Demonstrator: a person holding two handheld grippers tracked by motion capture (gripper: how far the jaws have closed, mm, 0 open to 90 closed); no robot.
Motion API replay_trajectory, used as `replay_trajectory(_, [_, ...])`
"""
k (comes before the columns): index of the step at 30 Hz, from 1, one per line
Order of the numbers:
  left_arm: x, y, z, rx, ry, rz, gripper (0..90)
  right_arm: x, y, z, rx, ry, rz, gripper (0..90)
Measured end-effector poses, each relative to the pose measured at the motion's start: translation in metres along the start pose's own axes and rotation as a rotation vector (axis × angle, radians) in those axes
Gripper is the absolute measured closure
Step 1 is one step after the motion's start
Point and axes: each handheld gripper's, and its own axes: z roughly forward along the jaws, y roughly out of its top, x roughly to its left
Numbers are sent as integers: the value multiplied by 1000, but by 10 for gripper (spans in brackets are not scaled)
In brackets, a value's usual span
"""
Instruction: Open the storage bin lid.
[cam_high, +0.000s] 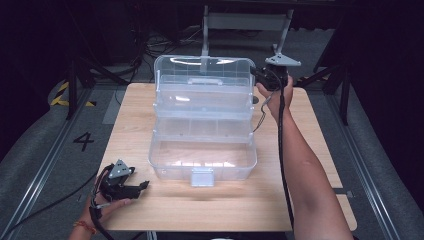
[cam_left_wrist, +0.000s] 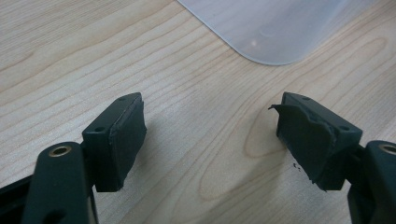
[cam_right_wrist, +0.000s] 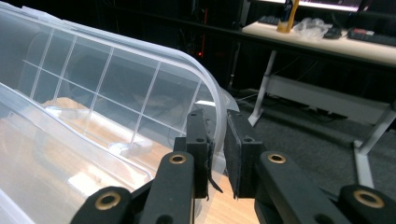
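A light wooden table (cam_high: 300, 200) carried a large clear plastic storage box (cam_high: 202, 150) standing open near its middle, closer to the far edge, with its stepped trays fanned out and its lid (cam_high: 202, 70) raised upright at the back. The box's front latch (cam_high: 202, 176) faced the near edge. At the lid's far right corner, the right gripper (cam_right_wrist: 217, 140) had its jaws nearly together, with the lid's thin rim between them; the pads lay close against the plastic. Near the table's near left corner, the left gripper (cam_left_wrist: 210, 135) rested low over bare wood, jaws spread wide and holding nothing, just beside the box's rounded corner.
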Motion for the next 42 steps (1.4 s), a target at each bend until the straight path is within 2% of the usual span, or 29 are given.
replay_trajectory(4, [0, 0, 0, 1, 1, 2, 241, 0, 0, 6, 16, -12, -11, 805])
replay_trajectory(10, [0, 0, 0, 1, 1, 2, 241, -2, -7, 14, 28, -26, 14, 797])
replay_trajectory(22, [0, 0, 0, 1, 1, 3, 241, -3, -7, 20, 54, -37, 14, 794])
replay_trajectory(30, [0, 0, 0, 8, -4, 0, 241, -7, -11, 29, 75, -36, 50, 794])
replay_trajectory(37, [0, 0, 0, 7, 0, 3, 241, -9, -15, 35, 95, -44, 59, 786])
replay_trajectory(39, [0, 0, -1, 8, 1, 5, 241, -9, -16, 36, 100, -45, 58, 785])
replay_trajectory(42, [0, 1, 0, 8, 3, 5, 240, -8, -16, 36, 120, -57, 31, 814])
